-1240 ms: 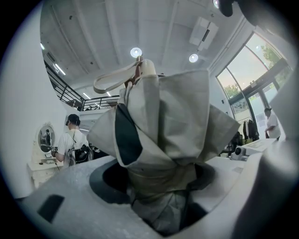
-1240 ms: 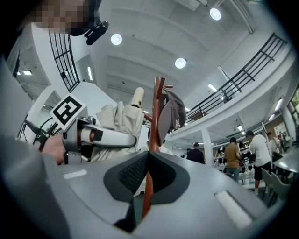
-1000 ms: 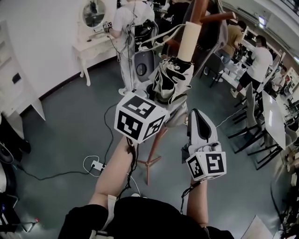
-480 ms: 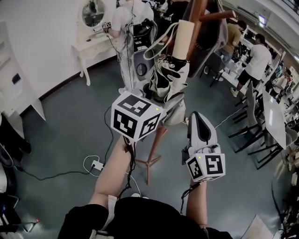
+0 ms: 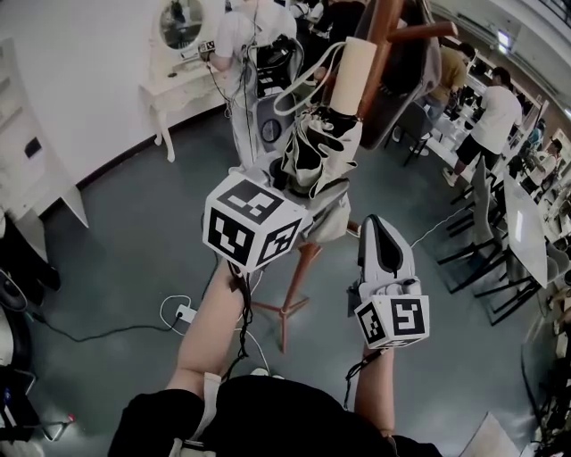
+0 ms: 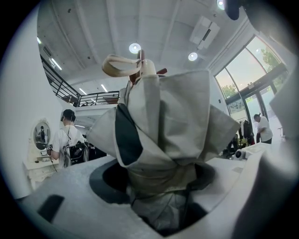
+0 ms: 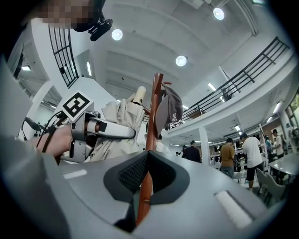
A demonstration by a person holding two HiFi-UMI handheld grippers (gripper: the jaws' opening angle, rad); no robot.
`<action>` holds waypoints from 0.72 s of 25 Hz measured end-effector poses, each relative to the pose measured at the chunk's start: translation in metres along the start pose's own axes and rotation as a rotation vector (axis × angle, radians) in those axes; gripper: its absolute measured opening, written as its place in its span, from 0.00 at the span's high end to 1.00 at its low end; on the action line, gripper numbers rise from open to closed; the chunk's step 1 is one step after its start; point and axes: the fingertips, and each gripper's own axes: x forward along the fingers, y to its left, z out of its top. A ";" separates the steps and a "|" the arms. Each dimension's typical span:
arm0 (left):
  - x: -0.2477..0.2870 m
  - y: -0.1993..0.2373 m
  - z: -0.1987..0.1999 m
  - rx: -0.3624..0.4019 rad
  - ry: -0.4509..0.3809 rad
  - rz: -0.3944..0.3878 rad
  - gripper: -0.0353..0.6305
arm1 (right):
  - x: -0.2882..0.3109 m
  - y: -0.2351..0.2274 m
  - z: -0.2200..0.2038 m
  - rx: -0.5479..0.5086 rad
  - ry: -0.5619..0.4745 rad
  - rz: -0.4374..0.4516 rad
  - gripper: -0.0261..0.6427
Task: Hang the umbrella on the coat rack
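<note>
My left gripper (image 5: 302, 189) is shut on the folded beige umbrella (image 5: 318, 147), which fills the gap between its jaws in the left gripper view, umbrella (image 6: 173, 126), left gripper (image 6: 163, 189). The umbrella's cream handle (image 5: 353, 73) points up beside the red-brown coat rack (image 5: 382, 27), and its strap loop (image 5: 302, 82) hangs free to the left of the handle. A peg (image 5: 421, 31) sticks out to the right above. My right gripper (image 5: 375, 230) is shut and empty, lower right of the umbrella. In the right gripper view the coat rack pole (image 7: 153, 119) stands just behind the right gripper (image 7: 147, 156).
A grey cap (image 7: 174, 108) hangs on the rack. The rack's legs (image 5: 285, 312) spread on the grey floor, near a power strip (image 5: 186, 314) with cables. A white dressing table (image 5: 178, 85) and a person in white (image 5: 245, 40) are behind; chairs and tables (image 5: 500, 223) line the right.
</note>
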 end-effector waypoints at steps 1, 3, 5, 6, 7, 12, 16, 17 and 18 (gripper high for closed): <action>-0.001 -0.001 0.000 -0.001 0.010 -0.013 0.48 | 0.000 -0.001 0.000 0.000 0.002 -0.001 0.94; -0.002 -0.002 -0.001 -0.003 0.028 -0.039 0.48 | 0.000 -0.001 0.000 0.002 0.004 -0.001 0.94; -0.002 -0.003 -0.002 -0.011 0.038 -0.062 0.48 | 0.000 -0.001 0.001 0.005 0.006 -0.001 0.94; -0.002 -0.004 -0.003 -0.019 0.042 -0.075 0.48 | 0.001 0.000 0.001 0.005 0.007 -0.001 0.94; -0.002 -0.004 -0.004 -0.029 0.044 -0.092 0.48 | 0.001 0.001 0.002 0.006 0.007 -0.001 0.94; 0.003 -0.009 -0.007 -0.080 0.050 -0.183 0.48 | 0.001 0.003 0.005 0.008 0.009 -0.011 0.94; 0.009 -0.012 -0.011 -0.102 0.048 -0.242 0.48 | -0.004 -0.005 0.002 0.010 0.009 -0.035 0.94; 0.009 -0.013 -0.013 -0.107 0.046 -0.256 0.48 | -0.005 -0.008 0.001 0.010 0.011 -0.041 0.94; 0.010 -0.014 -0.014 -0.113 0.044 -0.268 0.48 | -0.006 -0.010 0.000 0.010 0.013 -0.046 0.94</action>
